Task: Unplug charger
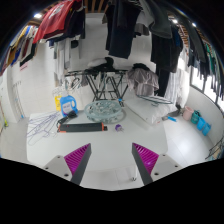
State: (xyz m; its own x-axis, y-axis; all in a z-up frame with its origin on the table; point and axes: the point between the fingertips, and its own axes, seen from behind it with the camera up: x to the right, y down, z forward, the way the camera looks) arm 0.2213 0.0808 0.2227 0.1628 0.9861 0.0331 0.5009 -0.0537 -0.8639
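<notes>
My gripper (112, 162) is open and empty, its two magenta pads wide apart above a pale floor. Well beyond the fingers a long dark strip (82, 126) lies flat on the floor; it looks like a power strip. A small purplish block (118, 127), possibly the charger, sits at the strip's right end. A thin white cable (127, 150) runs from there toward my right finger and ends on the floor near it. Nothing stands between the fingers.
A round glass table (104, 110) on a dark folding stand is behind the strip. A blue and yellow package (68, 104) sits to its left. Clothes hang on racks (122, 30) across the back. Blue items (198, 120) lie far right.
</notes>
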